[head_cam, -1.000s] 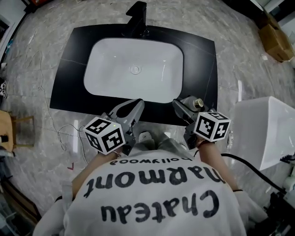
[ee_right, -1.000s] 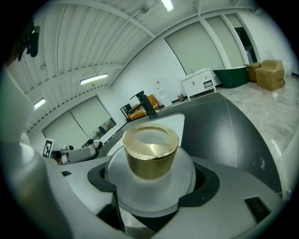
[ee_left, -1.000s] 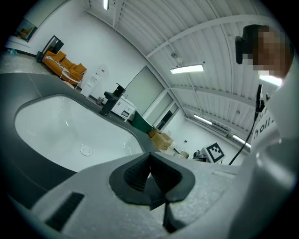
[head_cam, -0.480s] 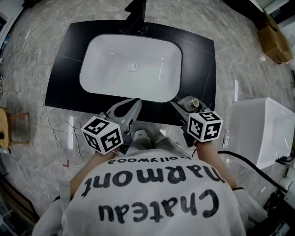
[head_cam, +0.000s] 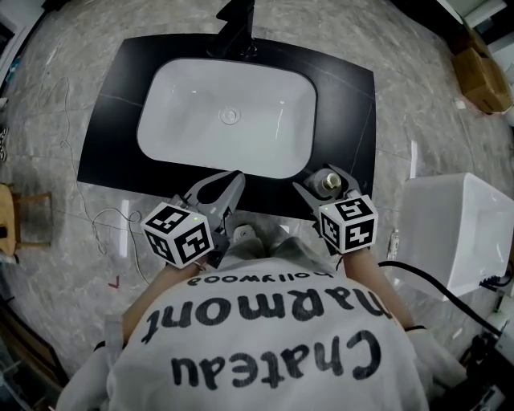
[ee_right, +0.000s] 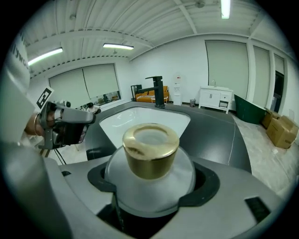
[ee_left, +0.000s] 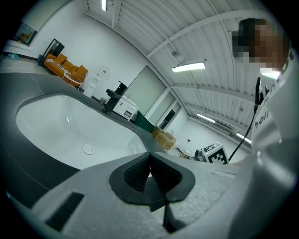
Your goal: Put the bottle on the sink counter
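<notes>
While the right claw (head_cam: 325, 184) is clasping the bottle (ee_right: 150, 161), not yet set on the surface (head_cam: 112, 152), the left claw (ee_left: 149, 173) is hanging clenched, empty.

Grey left gripper (ee_left: 150, 170), black ribbed pads (ee_left: 136, 174): jaws met, nothing held. White rounded basin (ee_left: 60, 126) sat in dark counter (ee_left: 21, 88); black tap (ee_left: 114, 95) at counter's far edge.

Bright, even light; heavy fisheye bending at every edge.
Ceiling strip lights (ee_right: 224, 8) throw soft glints on the white basin (head_cam: 227, 116) and a mild sheen on the dark surface (head_cam: 353, 104); shadows are faint. Corners darken into a round vignette. The bottle (ee_right: 150, 163) looks slightly soft, perhaps too close to the lens.
</notes>
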Tool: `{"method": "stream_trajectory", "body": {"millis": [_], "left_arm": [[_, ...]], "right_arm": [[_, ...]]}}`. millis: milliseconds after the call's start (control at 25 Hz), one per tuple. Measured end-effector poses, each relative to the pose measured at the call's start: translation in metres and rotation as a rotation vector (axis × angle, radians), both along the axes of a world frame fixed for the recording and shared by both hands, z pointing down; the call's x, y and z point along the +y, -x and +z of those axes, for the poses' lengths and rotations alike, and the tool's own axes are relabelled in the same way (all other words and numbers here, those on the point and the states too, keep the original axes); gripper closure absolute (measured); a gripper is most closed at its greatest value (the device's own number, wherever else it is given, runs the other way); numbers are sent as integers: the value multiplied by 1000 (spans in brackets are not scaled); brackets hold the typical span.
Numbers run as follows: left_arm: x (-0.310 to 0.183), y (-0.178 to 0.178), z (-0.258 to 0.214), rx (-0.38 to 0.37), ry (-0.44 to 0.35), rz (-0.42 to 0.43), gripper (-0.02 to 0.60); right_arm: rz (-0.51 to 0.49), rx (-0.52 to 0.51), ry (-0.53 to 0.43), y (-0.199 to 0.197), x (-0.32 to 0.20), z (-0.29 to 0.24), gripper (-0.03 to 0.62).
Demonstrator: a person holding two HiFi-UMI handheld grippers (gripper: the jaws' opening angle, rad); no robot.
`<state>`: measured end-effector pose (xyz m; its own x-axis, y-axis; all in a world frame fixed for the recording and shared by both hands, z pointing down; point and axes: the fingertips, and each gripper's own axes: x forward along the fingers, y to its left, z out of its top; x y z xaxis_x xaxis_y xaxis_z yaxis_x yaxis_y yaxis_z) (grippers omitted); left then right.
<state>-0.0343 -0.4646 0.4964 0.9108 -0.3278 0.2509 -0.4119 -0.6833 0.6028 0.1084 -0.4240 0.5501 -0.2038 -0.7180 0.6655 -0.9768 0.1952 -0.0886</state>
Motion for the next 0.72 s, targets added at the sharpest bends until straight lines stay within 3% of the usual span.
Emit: {"method": "stream_trajectory", "body": {"millis": [400, 720], "left_arm": [[1, 8, -1, -15, -10, 3, 566], [3, 23, -3, 32, 42, -44, 566]], "right_arm": [[-52, 97, -28, 4, 4, 2, 250], [-37, 121, -48, 4, 8, 4, 250]]}}
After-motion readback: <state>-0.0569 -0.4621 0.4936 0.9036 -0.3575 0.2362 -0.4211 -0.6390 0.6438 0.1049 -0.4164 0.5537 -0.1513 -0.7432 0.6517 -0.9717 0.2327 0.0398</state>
